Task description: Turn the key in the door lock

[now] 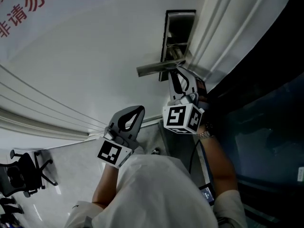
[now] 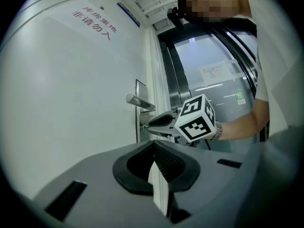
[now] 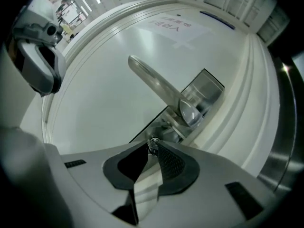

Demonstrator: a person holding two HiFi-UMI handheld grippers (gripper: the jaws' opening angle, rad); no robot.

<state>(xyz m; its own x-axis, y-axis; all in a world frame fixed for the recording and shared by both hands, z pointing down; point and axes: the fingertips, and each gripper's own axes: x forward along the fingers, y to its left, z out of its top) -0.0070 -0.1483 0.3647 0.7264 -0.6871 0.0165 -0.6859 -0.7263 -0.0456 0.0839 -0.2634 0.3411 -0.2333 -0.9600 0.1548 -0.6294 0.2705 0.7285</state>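
A silver lever handle (image 3: 156,83) sticks out of a steel lock plate (image 3: 204,90) on the white door (image 1: 85,56). Just under the handle, a small metal key (image 3: 153,144) sits in the lock. My right gripper (image 3: 152,145) points at the door and is shut on the key, its tips pinching the key's head. In the head view the right gripper (image 1: 176,74) reaches up under the handle (image 1: 159,68) and hides the key. My left gripper (image 1: 137,110) hangs back from the door, to the left of the right one, and is shut (image 2: 153,142) on nothing.
Red lettering (image 1: 26,6) is printed on the door's upper left. A moulded white door frame (image 1: 223,37) runs along the lock side, with dark glass (image 1: 266,127) beyond it. A black office chair (image 1: 23,175) stands on the floor at the lower left.
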